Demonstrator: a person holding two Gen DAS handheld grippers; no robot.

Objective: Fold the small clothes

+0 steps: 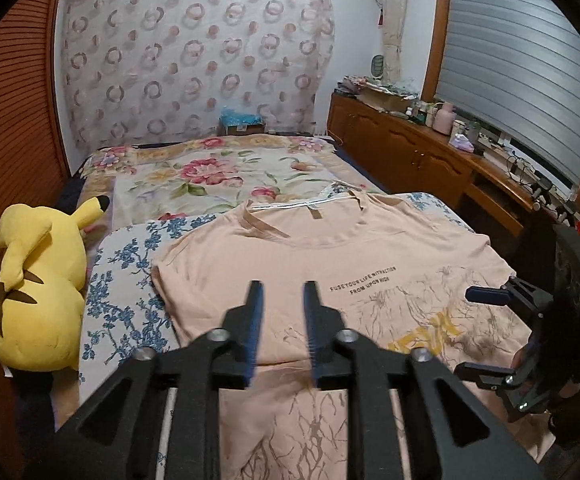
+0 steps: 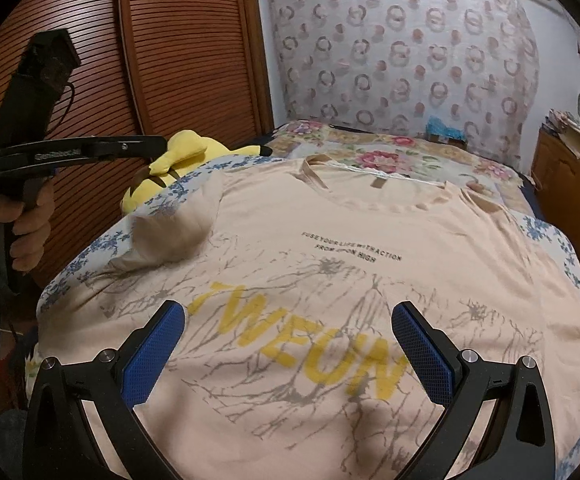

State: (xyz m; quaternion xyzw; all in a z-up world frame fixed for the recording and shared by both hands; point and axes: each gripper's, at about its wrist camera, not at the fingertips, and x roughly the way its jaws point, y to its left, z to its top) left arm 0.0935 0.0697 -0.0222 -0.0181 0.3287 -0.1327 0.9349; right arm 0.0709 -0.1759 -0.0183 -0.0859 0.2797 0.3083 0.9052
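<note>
A peach T-shirt [image 1: 309, 272] with black small print and yellow letters lies face up on a blue-flowered cloth on the bed; it also shows in the right wrist view [image 2: 329, 248]. Its left side is folded in, a bulge of fabric [image 2: 174, 240] near the left edge. My left gripper [image 1: 282, 292] hovers over the shirt's left half, jaws narrowly apart and empty. My right gripper [image 2: 288, 312] hovers over the yellow print, jaws wide open and empty; it also shows in the left wrist view [image 1: 473, 332] at the shirt's right edge.
A yellow plush toy [image 1: 38, 292] lies left of the shirt, by the brown slatted wardrobe [image 2: 170, 60]. A floral bedspread [image 1: 218, 172] covers the far bed. A wooden sideboard [image 1: 421, 152] with bottles runs along the right under the window.
</note>
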